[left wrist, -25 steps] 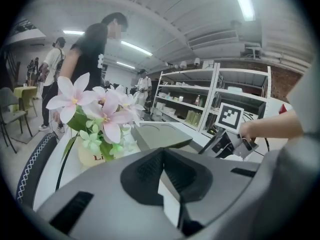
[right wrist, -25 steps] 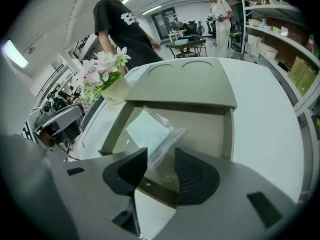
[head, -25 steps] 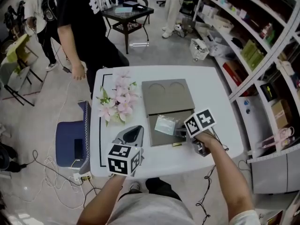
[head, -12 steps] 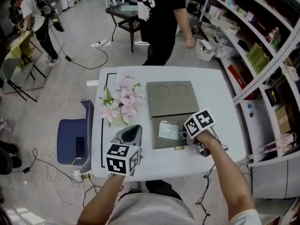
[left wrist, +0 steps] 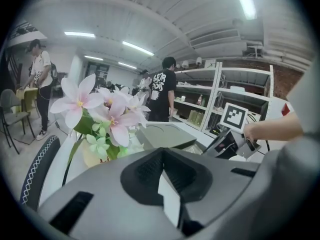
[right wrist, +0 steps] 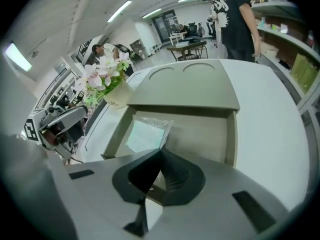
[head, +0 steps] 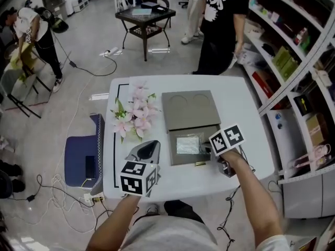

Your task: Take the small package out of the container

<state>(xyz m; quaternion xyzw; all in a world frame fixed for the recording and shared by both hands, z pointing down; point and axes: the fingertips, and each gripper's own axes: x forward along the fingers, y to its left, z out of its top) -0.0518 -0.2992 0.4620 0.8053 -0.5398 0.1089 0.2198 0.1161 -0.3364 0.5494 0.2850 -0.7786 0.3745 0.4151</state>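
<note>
The grey container (head: 178,158) lies open on the white table (head: 241,103), its lid (head: 188,109) folded back. Inside lies the small package (head: 187,144), a clear bag with a pale green insert. My right gripper (head: 205,150) reaches into the container from the right. In the right gripper view the package (right wrist: 145,134) runs with its near corner into the right gripper (right wrist: 161,150), whose jaws are shut on that plastic edge. My left gripper (head: 148,150) rests left of the container, shut and holding nothing. In the left gripper view the left gripper (left wrist: 161,151) points toward the flowers.
A bunch of pink flowers (head: 132,114) stands at the table's left, close to the container. A blue seat (head: 82,161) sits left of the table. Shelves (head: 293,46) line the right side. A person in black (head: 220,20) stands behind the table.
The right gripper's jaws have gone from wide open to shut at the package's right edge. The person in black has walked from the table's left to its right.
</note>
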